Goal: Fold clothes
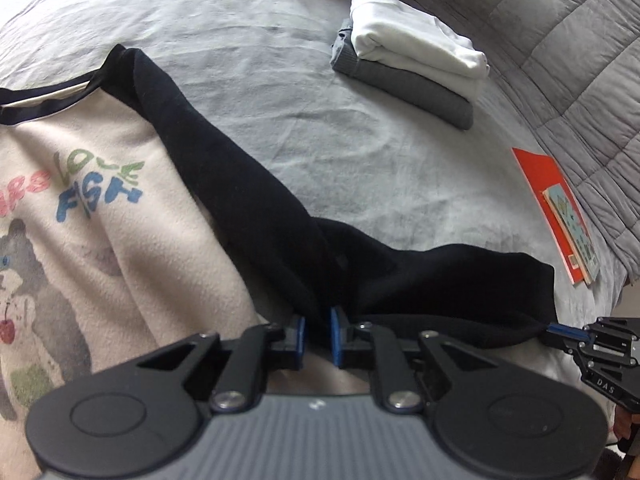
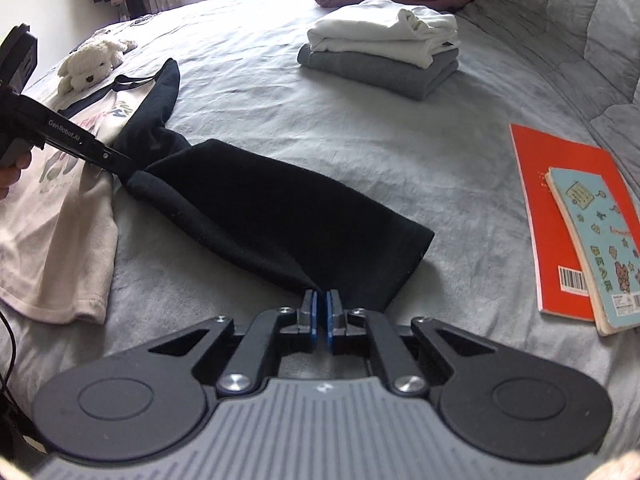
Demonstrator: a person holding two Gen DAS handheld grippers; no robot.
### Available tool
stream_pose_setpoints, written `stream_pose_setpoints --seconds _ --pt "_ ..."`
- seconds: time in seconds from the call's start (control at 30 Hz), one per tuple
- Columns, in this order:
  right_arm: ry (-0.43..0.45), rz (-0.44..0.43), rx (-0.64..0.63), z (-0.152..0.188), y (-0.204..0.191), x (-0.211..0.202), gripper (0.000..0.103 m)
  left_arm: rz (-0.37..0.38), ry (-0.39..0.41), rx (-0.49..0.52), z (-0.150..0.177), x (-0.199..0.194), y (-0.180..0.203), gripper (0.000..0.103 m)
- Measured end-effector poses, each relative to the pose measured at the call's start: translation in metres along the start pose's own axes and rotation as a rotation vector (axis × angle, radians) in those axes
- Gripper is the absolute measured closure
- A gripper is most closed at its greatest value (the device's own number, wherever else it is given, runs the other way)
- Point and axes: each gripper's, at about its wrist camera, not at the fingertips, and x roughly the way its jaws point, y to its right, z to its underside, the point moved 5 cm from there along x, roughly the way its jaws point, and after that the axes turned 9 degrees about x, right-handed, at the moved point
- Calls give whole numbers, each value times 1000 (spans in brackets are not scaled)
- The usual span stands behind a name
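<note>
The grey-sheeted bed (image 2: 360, 152) carries a cream printed sweatshirt with black sleeves (image 1: 132, 208) near its front edge. The black sleeve (image 2: 260, 216) stretches between both tongs. Left tongs (image 1: 317, 338) clamp its middle fold; right tongs (image 2: 320, 318), pointing steeply down, clamp the cuff corner, nearly together.

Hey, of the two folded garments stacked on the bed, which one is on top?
The white folded garment is on top. The grey folded garment lies underneath it, directly on the bedsheet.
</note>
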Motion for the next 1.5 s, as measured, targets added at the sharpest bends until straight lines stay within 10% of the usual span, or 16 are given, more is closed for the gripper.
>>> stream_pose_setpoints --seconds 0.23,0.53,0.73,1.0,1.17,1.4,1.5 --pt "115 -34 178 -17 26 -17 52 -22 2 86 -9 -24 6 72" --pt "145 42 275 -25 50 2 52 -1 69 69 -48 -31 13 65" --pt "121 67 254 -27 48 21 52 73 144 227 -60 -4 50 33" --pt "119 77 181 -22 41 29 83 -21 109 355 -58 22 36 33" --pt "115 71 186 -23 41 29 84 27 70 448 -56 18 27 33" --pt "112 83 172 -23 36 30 89 -87 7 560 -35 36 33 49" --pt "121 93 170 -24 34 30 92 -126 72 534 -29 32 40 94"
